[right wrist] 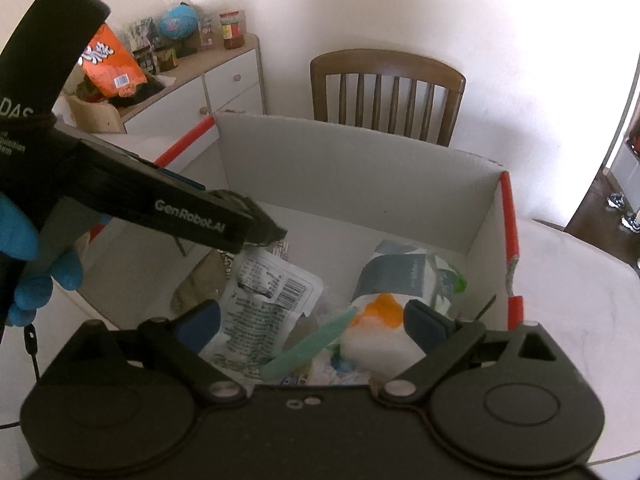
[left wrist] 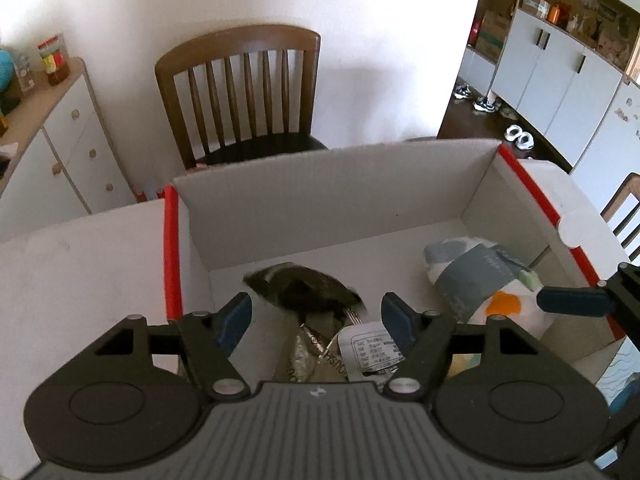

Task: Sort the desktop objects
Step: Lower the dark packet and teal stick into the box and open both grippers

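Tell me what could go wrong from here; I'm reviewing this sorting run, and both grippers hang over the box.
1. The left gripper and right gripper are both open over the same white cardboard box, close together; reaching in at once, they might collide.
2. The dark foil packet, the white barcode pouch and the white and grey pack overlap, so one grasp may catch two.
3. The green plastic strip lies thin among them and could slip from the fingers.
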The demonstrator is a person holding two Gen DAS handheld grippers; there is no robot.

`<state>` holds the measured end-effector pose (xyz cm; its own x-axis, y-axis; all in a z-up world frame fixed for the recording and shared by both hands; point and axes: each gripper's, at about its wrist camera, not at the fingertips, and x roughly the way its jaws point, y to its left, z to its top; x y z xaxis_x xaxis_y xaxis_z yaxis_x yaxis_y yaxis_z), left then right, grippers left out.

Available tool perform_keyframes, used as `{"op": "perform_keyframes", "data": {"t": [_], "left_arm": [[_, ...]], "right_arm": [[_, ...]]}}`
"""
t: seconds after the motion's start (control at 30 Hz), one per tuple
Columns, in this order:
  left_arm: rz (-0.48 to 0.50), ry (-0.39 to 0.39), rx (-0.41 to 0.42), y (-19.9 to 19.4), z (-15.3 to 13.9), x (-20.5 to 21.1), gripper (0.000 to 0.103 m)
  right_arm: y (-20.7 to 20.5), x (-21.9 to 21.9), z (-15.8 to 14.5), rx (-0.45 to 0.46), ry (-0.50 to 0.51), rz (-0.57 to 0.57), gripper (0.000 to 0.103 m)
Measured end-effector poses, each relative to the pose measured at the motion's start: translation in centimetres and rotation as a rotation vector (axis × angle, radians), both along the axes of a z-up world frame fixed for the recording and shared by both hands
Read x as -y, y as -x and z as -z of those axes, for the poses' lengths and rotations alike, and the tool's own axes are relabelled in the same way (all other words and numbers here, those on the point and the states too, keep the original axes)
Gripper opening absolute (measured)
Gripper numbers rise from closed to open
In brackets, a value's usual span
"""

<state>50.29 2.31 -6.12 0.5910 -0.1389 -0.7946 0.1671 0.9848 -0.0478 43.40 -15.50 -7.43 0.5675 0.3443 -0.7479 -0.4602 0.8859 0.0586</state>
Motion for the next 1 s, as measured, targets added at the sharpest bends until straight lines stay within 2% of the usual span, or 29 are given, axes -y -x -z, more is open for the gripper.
{"op": "perform_keyframes", "data": {"t": [0.43,1.0], "left_arm": [[-0.003,0.014,0.034,2.6,-3.1,0.2,0.071],[0.026,0.042,0.079,8.3,-6.9,0.6,0.071]], "right_arm": [[2.3,0.9,-3.1,0.048,-0.011,-0.017,0.101],[6.8,2.0,-6.1,0.100,-0.014,-0.019,0.101]]}}
